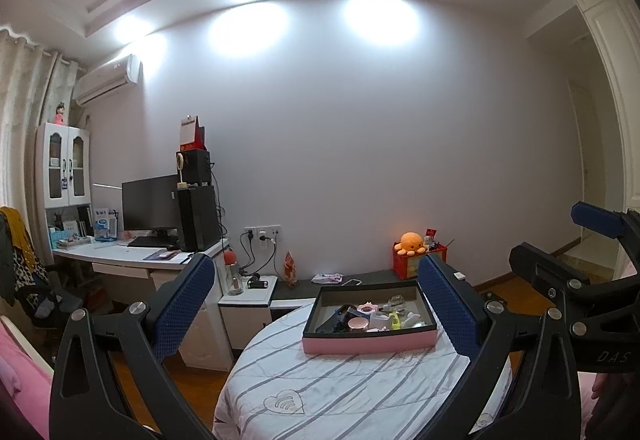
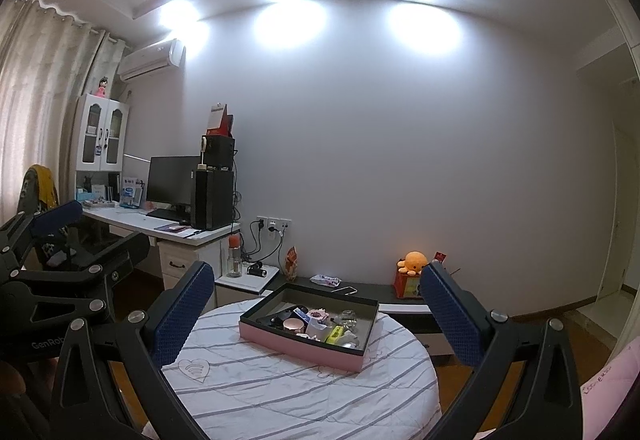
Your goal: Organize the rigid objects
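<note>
striped white cloth covers the round table (image 1: 340,392), biggest thing in front of me. behind it a grey wall, white desk (image 1: 132,258) on the left with a monitor (image 1: 150,204) and a black pc tower (image 1: 199,218) on top. low dark shelf (image 1: 376,276) runs along the wall behind the table.

pink tray (image 1: 368,345) with a dark inner lining sits on the far half of the table, flat, skewed a bit in the right wrist view. all the small rigid stuff i can see is inside it: a black item (image 1: 340,314) at the left, a rose-gold round lid (image 1: 357,325), a pink ring-shaped piece (image 1: 367,307), a yellow-green block (image 1: 395,320), a clear glass bit (image 1: 396,301) toward the back. they lie jumbled and touching; too small to sort out more.

left gripper (image 1: 320,316): jaws spread wide, blue pads (image 1: 182,310) well apart, nothing between them. it hovers above the near table edge, aimed at the tray, not touching it.

right gripper (image 2: 316,320): jaws spread wide too, pads (image 2: 182,314) holding nothing, same height above the table, tray framed between the fingers. i see it off to the right in the left wrist view, beside the left one.

on the shelf: red box (image 1: 418,262) with an orange plush octopus (image 1: 412,243) on top. red-capped bottle (image 1: 233,274) on the small white cabinet by the desk.
</note>
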The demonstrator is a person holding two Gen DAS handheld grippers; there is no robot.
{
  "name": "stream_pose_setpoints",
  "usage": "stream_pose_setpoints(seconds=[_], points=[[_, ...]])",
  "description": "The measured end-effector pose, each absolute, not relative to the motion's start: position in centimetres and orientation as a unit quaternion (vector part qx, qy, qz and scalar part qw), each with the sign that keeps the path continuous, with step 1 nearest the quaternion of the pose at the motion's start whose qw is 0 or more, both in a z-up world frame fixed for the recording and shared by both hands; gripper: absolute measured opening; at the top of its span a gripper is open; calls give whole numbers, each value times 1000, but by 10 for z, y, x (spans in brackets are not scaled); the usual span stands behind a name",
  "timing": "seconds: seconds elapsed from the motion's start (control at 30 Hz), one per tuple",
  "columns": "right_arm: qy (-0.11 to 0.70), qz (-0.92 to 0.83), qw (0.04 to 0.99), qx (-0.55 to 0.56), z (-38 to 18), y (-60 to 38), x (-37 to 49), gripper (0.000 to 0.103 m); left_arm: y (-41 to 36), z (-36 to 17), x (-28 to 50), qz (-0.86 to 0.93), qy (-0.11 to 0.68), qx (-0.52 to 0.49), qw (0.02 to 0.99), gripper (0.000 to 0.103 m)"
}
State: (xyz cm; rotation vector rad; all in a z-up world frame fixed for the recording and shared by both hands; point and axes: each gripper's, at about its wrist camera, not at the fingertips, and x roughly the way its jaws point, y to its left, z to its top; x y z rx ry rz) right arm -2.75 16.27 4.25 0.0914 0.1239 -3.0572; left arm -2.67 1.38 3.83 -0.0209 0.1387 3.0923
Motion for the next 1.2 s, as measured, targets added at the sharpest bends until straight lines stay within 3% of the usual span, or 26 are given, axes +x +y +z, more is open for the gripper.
stream_pose_setpoints(seconds=[1.2], points=[[45,-997,44,40,37,157,-39,103,2,34,-36,999,43,-11,30,103]])
